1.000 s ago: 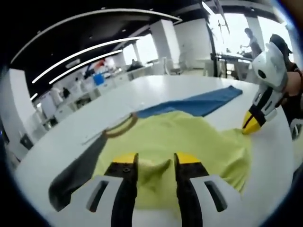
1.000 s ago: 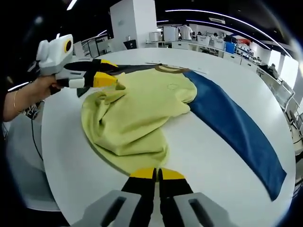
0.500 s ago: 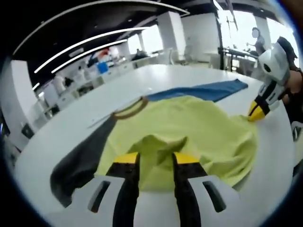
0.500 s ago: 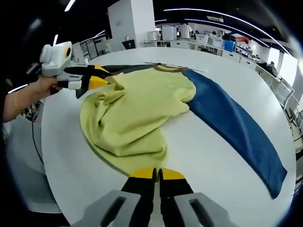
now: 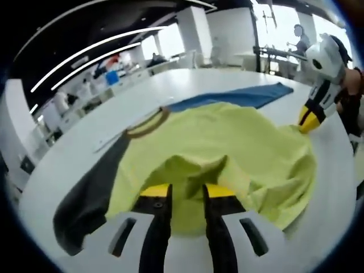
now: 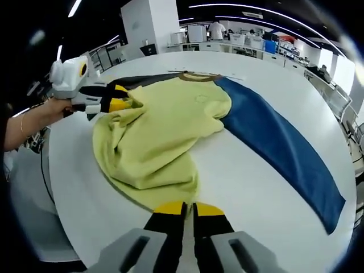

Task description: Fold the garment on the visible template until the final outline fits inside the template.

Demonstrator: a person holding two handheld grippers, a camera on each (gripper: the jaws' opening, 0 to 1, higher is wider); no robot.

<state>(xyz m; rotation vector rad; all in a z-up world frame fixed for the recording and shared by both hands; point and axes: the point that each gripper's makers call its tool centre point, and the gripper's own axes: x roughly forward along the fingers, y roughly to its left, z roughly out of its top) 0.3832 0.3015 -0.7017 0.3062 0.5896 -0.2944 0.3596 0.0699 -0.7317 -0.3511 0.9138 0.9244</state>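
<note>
My left gripper [image 5: 186, 193] pinches the yellow garment's [image 5: 239, 153] soft, limp fold; my right gripper [image 6: 188, 209] clamps its hem; take edges.

The left gripper view sits low and close behind its own jaws, facing across the yellow shirt [image 5: 227, 153]. The right gripper view looks back from the opposite edge, higher. Both share the shirt and blue cloth [image 6: 284, 148].
</note>
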